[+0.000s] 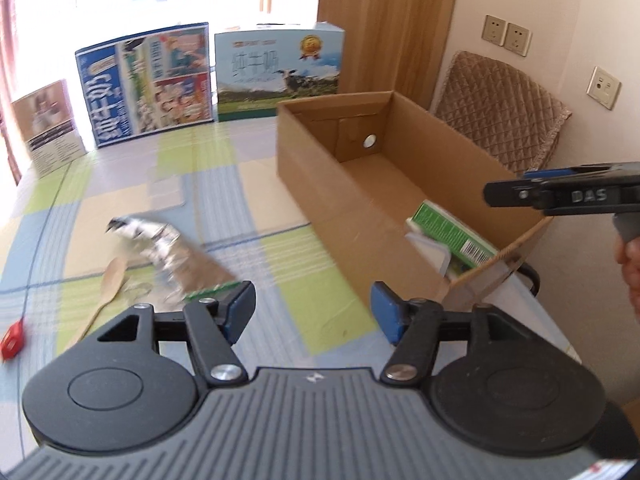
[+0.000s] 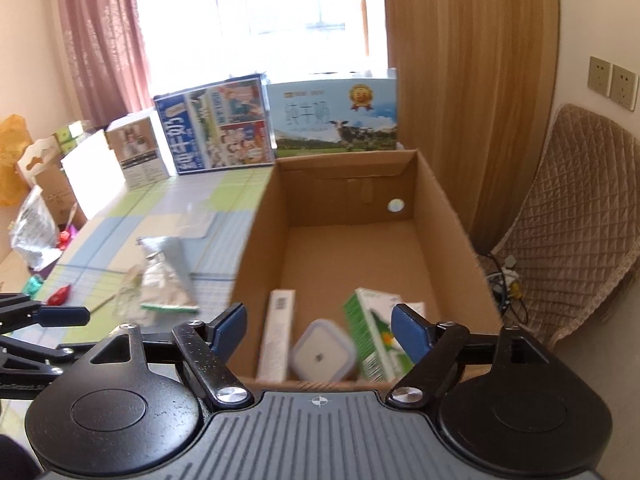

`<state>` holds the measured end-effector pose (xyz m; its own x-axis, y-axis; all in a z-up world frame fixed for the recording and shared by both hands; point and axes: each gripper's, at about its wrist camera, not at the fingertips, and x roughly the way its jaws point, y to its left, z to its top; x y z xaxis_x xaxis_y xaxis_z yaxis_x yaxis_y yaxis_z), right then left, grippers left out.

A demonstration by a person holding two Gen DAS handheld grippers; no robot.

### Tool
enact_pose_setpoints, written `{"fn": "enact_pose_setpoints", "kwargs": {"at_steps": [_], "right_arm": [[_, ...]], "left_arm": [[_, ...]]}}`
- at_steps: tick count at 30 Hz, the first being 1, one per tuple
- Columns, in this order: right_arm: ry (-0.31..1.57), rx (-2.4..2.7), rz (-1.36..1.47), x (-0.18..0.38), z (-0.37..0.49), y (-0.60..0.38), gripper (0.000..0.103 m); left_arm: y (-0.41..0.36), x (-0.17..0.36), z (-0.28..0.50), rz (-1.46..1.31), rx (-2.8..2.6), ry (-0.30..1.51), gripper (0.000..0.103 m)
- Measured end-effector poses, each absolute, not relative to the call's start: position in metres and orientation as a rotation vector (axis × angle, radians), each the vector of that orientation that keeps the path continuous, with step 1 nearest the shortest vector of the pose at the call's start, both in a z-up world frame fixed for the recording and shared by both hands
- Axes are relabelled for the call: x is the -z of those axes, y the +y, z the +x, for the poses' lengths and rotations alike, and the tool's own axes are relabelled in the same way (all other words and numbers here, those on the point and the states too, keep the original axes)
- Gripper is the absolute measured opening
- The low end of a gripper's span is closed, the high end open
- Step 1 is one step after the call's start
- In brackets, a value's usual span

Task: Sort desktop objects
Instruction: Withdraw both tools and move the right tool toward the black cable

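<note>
A: Left to right on the checked tablecloth (image 1: 296, 256): small red item (image 1: 12, 338) at the far edge, too blurred to name. Wooden spoon (image 1: 109, 282) just beside it. Then a crumpled foil pouch (image 1: 168, 252), lying flat, apart from the cardboard box (image 1: 312, 168).

B: Pouch first, probably. Looks light, soft and crinkly, likely slippery on the foil. Best pinched across the flat green-trimmed end, close to the left gripper (image 1: 312, 308), not across the crushed middle.

A: And the spoon?

B: Stiff and light, lying low on the cloth. Better taken across the thin handle, squarely, so as not to skid it.

A: State of the grippers?

B: Left gripper released, nothing between the pads, hanging over bare cloth between pouch and box. Right gripper (image 2: 320, 326) spread wide too, empty, above the near end of the box.

A: Anything in one view and not the other?

B: From the left wrist: spoon in full, but of the box's contents little more than a green carton (image 1: 452, 232) at the near wall. From the right wrist: straight into the box, with a long white packet (image 2: 276, 332), a square lidded tub (image 2: 323, 354) and the carton leaning at the right, far half bare. Spoon hard to trace there.
</note>
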<state>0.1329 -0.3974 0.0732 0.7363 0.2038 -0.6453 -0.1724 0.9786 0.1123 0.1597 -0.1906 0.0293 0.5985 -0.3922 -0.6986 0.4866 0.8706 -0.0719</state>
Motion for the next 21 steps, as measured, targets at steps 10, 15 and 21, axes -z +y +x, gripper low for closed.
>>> {"fn": "enact_pose_setpoints", "kwargs": {"at_steps": [10,15,21], "right_arm": [[0.714,-0.300,0.048,-0.081,0.091,-0.345,0.100],[0.722,-0.370,0.048,-0.080,0.073,-0.315,0.101],[0.765,-0.449,0.005,-0.063,0.058,-0.283,0.101]], "left_arm": [[-0.133,-0.024,0.116,0.152,0.445,0.822,0.091],[-0.097,-0.022,0.096,0.135,0.383,0.840,0.096],[-0.055,-0.017,0.080,0.115,0.306,0.860,0.097]]}}
